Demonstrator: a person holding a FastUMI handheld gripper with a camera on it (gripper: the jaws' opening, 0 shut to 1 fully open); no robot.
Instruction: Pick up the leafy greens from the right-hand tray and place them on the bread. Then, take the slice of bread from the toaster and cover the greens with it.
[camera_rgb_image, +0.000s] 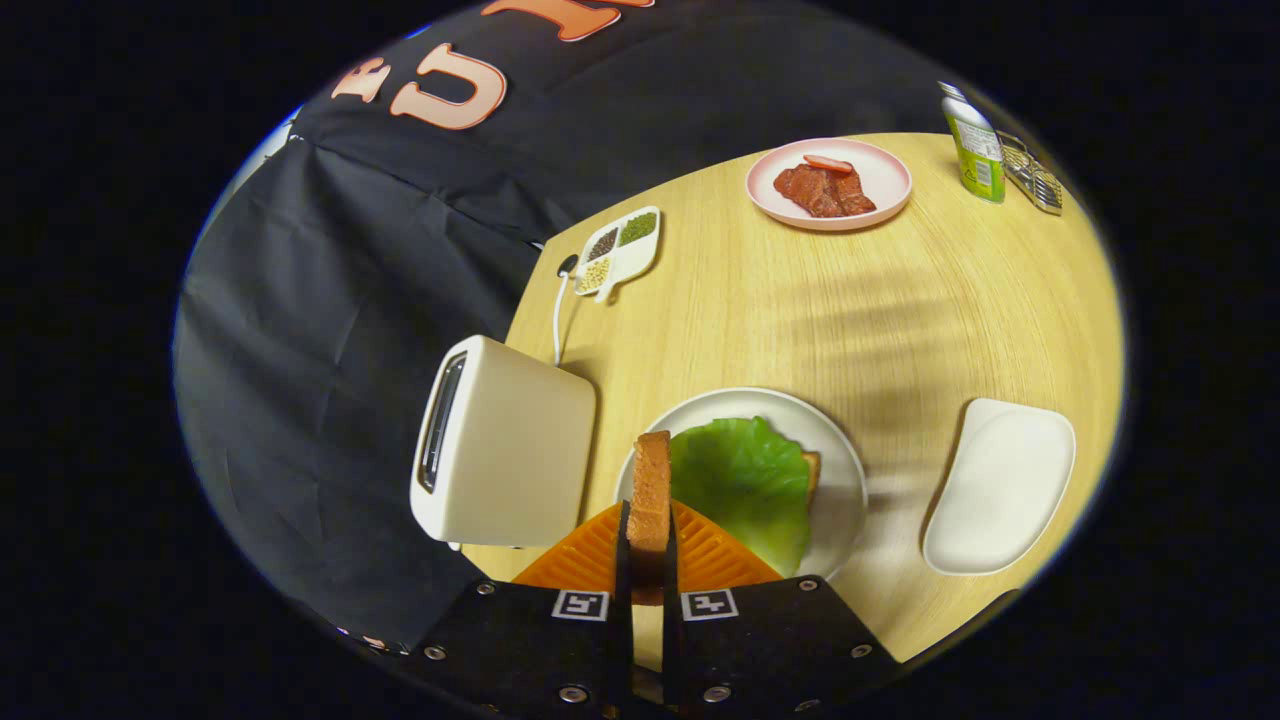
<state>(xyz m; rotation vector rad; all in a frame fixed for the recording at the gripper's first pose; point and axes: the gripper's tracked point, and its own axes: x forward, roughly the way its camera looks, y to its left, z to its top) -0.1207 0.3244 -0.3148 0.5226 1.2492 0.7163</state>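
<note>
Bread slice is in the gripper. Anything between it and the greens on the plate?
Nothing visible. The gripper is shut on the bread slice, held on edge just ahead of the fingers. The greens lie uncovered on the plate right beyond it; the toaster stands off to the side.

We are seeing bright, even overhead light falling on the wooden table (760, 300), soft striped shadows lying across its middle, while fisheye distortion is bending and blurring the far edges.
</note>
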